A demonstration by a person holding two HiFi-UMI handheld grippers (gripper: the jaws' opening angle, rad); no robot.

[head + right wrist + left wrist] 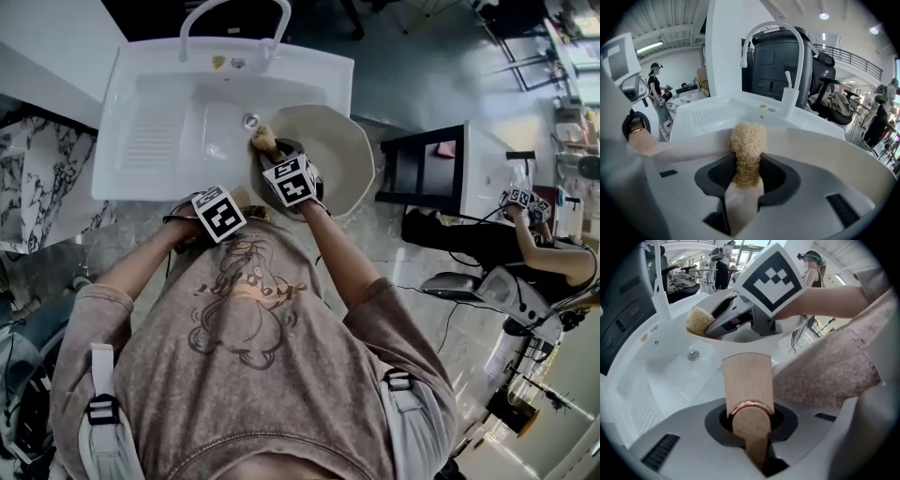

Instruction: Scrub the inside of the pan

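At lower centre the left gripper (750, 425) clamps the wooden handle (747, 380) of the pan (342, 159); the right gripper (746, 183) pinches a soft loofah (747, 140). The pan seems rigid, perhaps slippery: hold the handle.

The pan (347, 159) sits tilted at the right of the sink (169, 75), overhanging its right rim. The faucet (234, 14) stands at the sink's far edge, the drain (250, 120) lies just left of the pan, and a ribbed drainboard (150, 141) lies further left. The pan's handle (747, 390) runs back toward the person and sits between the jaws of the left gripper (749, 427), at the sink's near rim. The right gripper (746, 176) reaches over the pan with a scrubber (747, 150) between its jaws, at the pan's left edge near the drain.
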